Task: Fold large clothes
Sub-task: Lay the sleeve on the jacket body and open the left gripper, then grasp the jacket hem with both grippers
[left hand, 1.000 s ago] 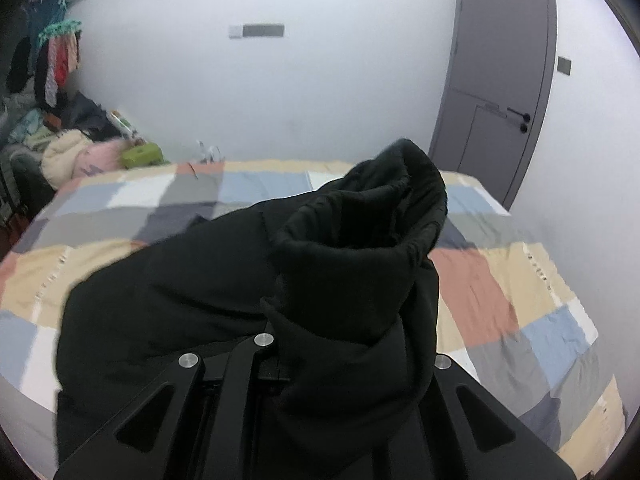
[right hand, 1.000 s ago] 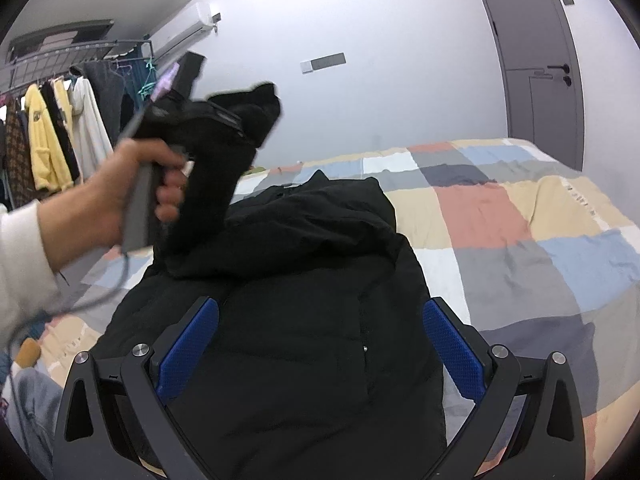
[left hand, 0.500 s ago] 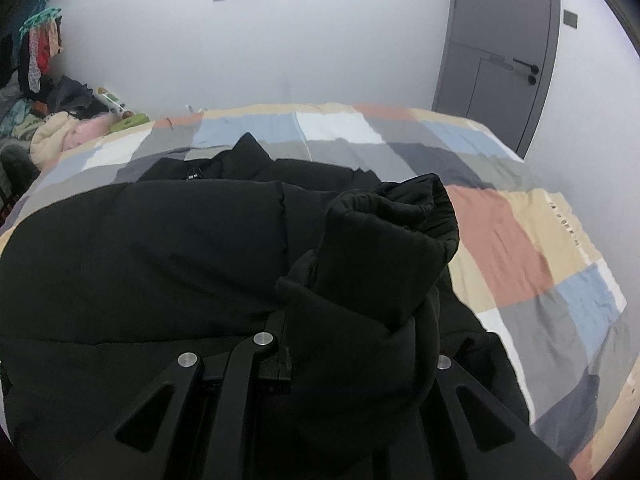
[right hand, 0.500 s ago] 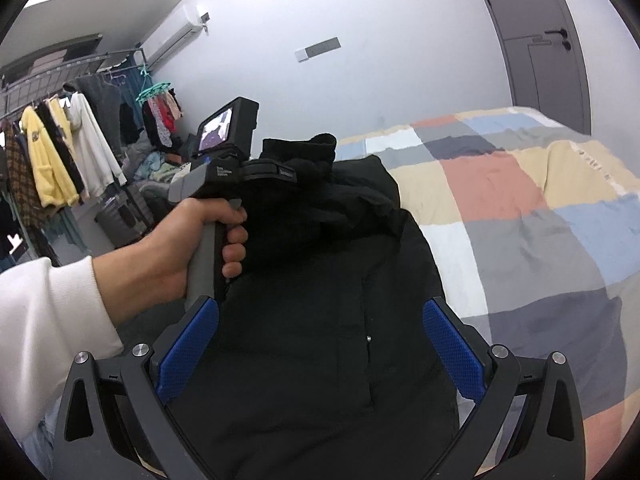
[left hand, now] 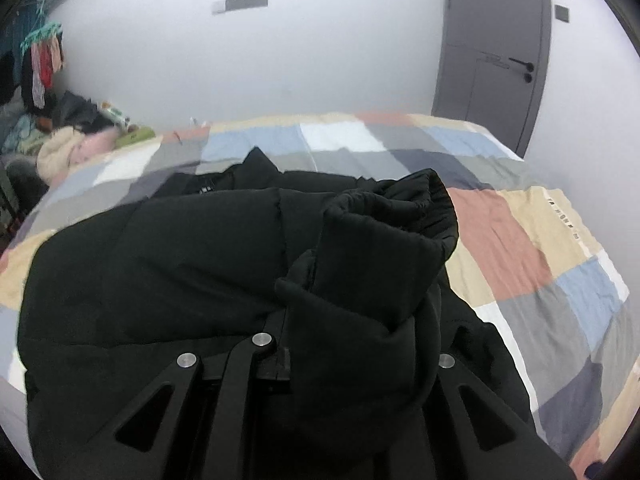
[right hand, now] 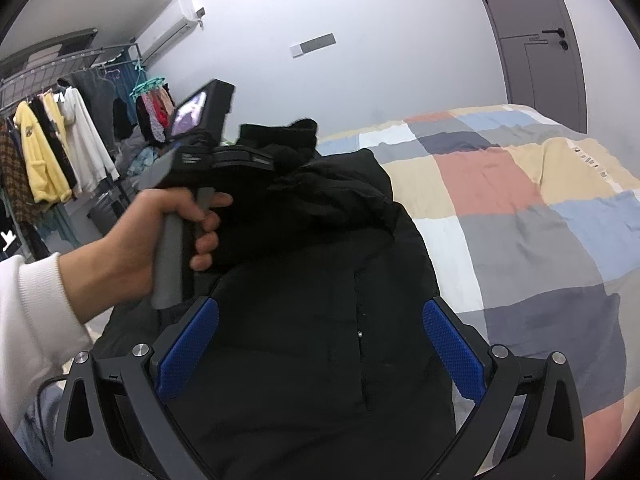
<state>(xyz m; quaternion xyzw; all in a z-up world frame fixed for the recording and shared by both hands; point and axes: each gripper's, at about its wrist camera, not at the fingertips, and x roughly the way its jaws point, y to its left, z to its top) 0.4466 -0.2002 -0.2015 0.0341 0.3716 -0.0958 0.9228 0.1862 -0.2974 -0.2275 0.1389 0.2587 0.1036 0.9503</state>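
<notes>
A black padded jacket (left hand: 160,260) lies spread on the patchwork bed (left hand: 520,248). Its sleeve (left hand: 380,248) is bunched over my left gripper (left hand: 304,308), cuff (left hand: 416,196) pointing away. The jaws are opening, with the sleeve still pinched between them and the pads hidden under the fabric. In the right wrist view a hand (right hand: 160,232) holds that left gripper (right hand: 240,160) low over the jacket's body (right hand: 320,280), the sleeve (right hand: 280,136) sticking up past it. My right gripper (right hand: 320,332) hovers open over the jacket's front, its blue pads (right hand: 452,352) wide apart and holding nothing.
A rack of hanging clothes (right hand: 48,152) stands left of the bed, with a heap of garments (left hand: 72,148) at the bed's far left corner. A grey door (left hand: 496,52) is in the far right wall. Bare bedspread (right hand: 520,200) stretches to the jacket's right.
My left gripper has come down with the sleeve, from raised above the bed to just over the jacket's body. The right gripper has barely moved.
</notes>
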